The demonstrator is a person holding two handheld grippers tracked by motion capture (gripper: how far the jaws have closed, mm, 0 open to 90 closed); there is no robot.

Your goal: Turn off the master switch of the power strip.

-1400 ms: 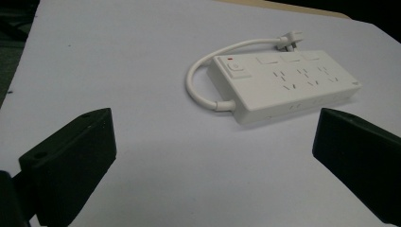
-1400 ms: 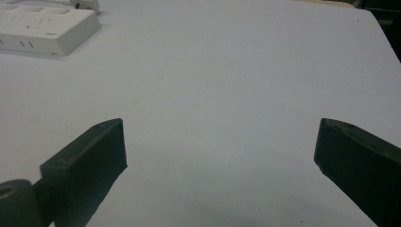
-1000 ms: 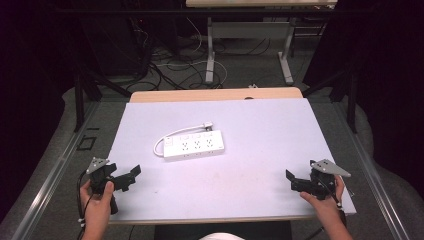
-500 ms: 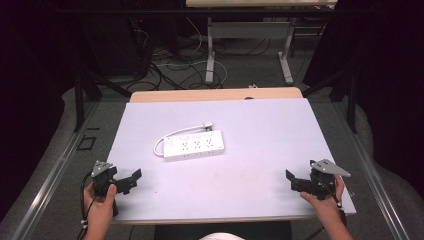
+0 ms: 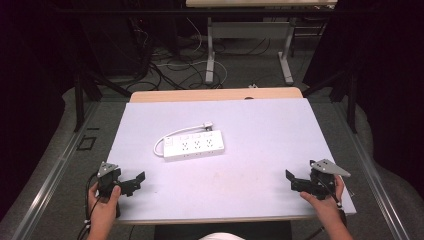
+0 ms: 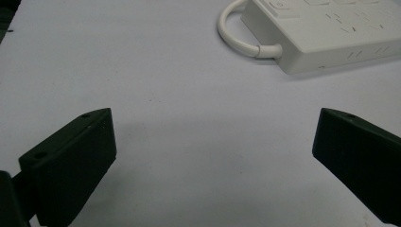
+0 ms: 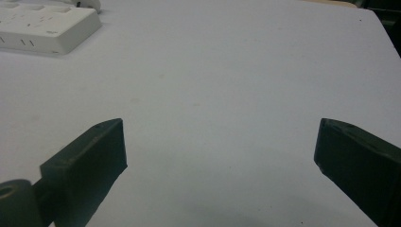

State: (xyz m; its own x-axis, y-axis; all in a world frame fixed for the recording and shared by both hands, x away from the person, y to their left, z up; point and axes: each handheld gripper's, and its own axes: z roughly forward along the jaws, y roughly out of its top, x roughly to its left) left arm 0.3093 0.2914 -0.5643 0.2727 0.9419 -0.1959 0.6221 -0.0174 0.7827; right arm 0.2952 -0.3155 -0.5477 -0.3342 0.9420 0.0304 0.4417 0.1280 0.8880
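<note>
L gripper [image 5: 134, 181] has slid back a bit twd the near edge, R gripper [image 5: 295, 181] stays, both w/ jaws apart; power strip [image 5: 195, 145] mid-table looks hard, light, slick, so grab its long sides.

White power strip on the pale table

The power strip [image 5: 195, 146] lies flat, sockets up, left of the middle of the table [image 5: 260, 145] and well apart from every edge, its length roughly along the near edge, the right end tilted slightly toward the far edge. Its white cord [image 5: 161, 143] loops out of the left end and runs behind it to a plug [image 5: 207, 126].
</note>
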